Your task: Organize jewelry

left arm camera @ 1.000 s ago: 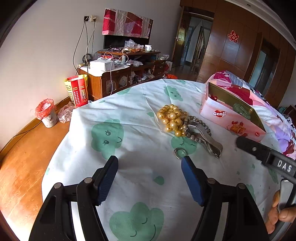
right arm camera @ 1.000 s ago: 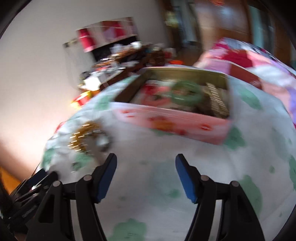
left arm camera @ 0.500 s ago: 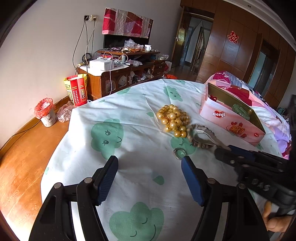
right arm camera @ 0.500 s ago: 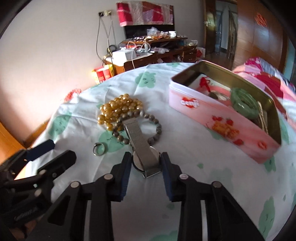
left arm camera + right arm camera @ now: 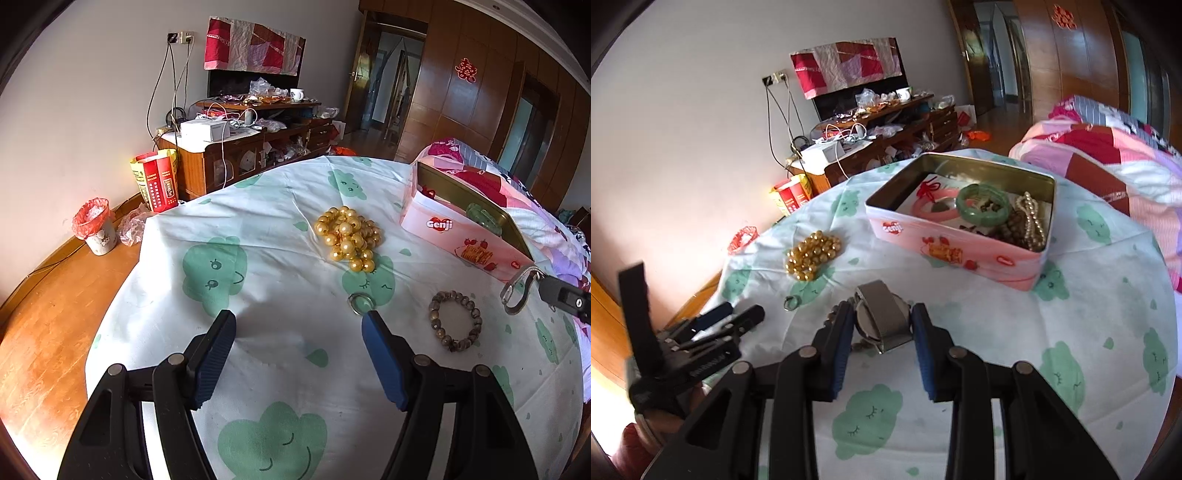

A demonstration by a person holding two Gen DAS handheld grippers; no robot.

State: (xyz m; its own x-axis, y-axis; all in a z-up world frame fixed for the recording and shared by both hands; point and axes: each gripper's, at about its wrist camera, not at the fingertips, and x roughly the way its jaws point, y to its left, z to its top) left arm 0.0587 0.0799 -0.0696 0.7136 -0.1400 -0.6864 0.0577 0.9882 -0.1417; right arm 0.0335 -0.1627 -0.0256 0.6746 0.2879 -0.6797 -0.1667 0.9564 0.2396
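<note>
My right gripper (image 5: pixel 881 334) is shut on a silver mesh-band watch (image 5: pixel 884 315) and holds it above the cloth; the watch also shows in the left wrist view (image 5: pixel 517 290). My left gripper (image 5: pixel 297 338) is open and empty, low over the cloth. A gold bead necklace (image 5: pixel 349 234) lies piled ahead of it, a small metal ring (image 5: pixel 360 302) lies by its right fingertip, and a brown bead bracelet (image 5: pixel 455 320) lies to the right. The open pink tin (image 5: pixel 960 254) holds a green bangle (image 5: pixel 982 205) and pearl strands.
The round table wears a white cloth with green clouds (image 5: pixel 221 266). A bed with a patchwork quilt (image 5: pixel 1108 158) is to the right. A cluttered wooden cabinet (image 5: pixel 251 147), a red box and a small bin (image 5: pixel 96 230) stand by the wall.
My right gripper closed on the watch and lifted it off the brown bracelet, pulling back to the right. The bracelet now lies alone. My left gripper has not moved.
</note>
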